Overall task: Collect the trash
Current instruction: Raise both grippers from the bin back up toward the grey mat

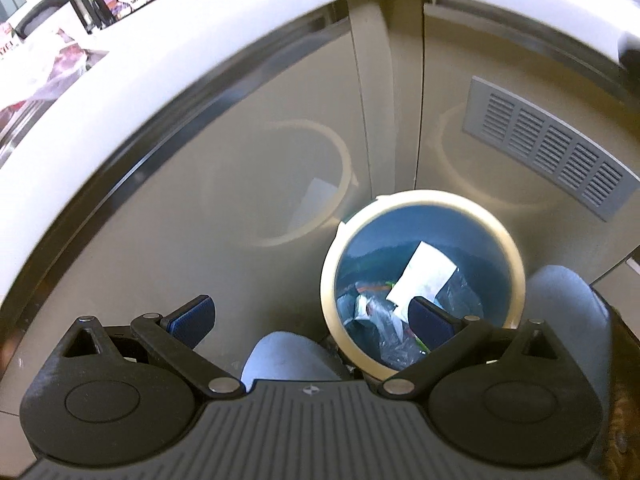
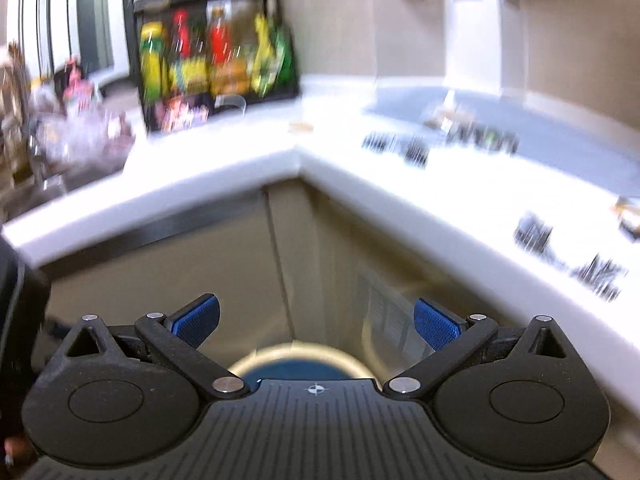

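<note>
A round blue bin with a cream rim (image 1: pixel 516 248) stands on the floor in the cabinet corner. Inside it lie a white paper scrap (image 1: pixel 424 276) and crumpled clear plastic wrappers (image 1: pixel 388 332). My left gripper (image 1: pixel 312 316) hangs above the bin's left side, open and holding nothing. My right gripper (image 2: pixel 316 320) is open and empty too, higher up, facing the counter corner. Just past that gripper's body the bin's rim (image 2: pixel 296 354) peeks out. Dark scraps (image 2: pixel 536 236) lie on the white countertop (image 2: pixel 440 200) to the right, blurred.
Beige cabinet doors (image 1: pixel 200 200) meet at the corner, with a grey vent grille (image 1: pixel 552 144) on the right one. A person's knees in light jeans (image 1: pixel 288 360) are beside the bin. A black rack of bottles (image 2: pixel 216 52) and a grey mat (image 2: pixel 520 120) sit on the counter.
</note>
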A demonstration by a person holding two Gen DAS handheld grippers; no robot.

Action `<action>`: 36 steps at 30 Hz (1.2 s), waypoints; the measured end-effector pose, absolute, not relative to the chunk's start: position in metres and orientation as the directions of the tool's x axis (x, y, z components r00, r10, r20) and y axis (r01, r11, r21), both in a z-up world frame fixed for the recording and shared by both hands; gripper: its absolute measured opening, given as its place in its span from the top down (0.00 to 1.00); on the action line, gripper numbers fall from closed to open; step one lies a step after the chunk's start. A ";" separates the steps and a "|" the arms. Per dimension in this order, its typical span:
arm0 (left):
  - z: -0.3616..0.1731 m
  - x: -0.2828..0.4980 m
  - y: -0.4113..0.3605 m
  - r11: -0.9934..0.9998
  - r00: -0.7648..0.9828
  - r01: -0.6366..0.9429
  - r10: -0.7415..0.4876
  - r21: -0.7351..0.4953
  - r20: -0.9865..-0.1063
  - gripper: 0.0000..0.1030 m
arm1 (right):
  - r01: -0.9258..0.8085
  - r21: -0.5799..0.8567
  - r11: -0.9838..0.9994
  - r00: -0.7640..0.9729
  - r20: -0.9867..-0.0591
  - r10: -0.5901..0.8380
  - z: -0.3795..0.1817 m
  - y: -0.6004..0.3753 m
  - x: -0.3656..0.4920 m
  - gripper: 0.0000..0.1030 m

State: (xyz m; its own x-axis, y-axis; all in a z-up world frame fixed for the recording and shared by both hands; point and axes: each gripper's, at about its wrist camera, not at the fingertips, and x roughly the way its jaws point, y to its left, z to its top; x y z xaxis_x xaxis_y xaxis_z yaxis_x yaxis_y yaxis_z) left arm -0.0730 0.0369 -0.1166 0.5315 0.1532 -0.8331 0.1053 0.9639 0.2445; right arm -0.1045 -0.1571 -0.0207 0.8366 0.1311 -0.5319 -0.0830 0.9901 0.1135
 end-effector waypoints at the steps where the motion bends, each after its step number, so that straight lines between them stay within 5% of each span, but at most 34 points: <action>1: -0.115 -0.073 0.036 0.964 0.536 0.108 0.151 0.245 -0.831 0.00 | -0.064 0.110 0.992 0.852 -0.511 0.111 -0.013 -0.163 -0.102 0.00; 9: -0.103 -0.075 0.032 0.963 0.547 0.121 0.137 0.240 -0.826 0.00 | 0.191 0.089 0.978 0.869 -0.479 -0.126 0.018 -0.224 -0.036 0.00; 22: -0.083 -0.074 0.041 0.967 0.562 0.070 0.164 0.244 -0.810 0.00 | 0.358 0.097 0.929 0.713 -0.671 -0.205 -0.020 -0.272 0.116 0.00; 36: -0.083 -0.067 0.038 0.963 0.556 0.091 0.161 0.253 -0.815 0.00 | 0.368 -0.008 0.930 0.681 -0.679 -0.275 -0.030 -0.271 0.153 0.00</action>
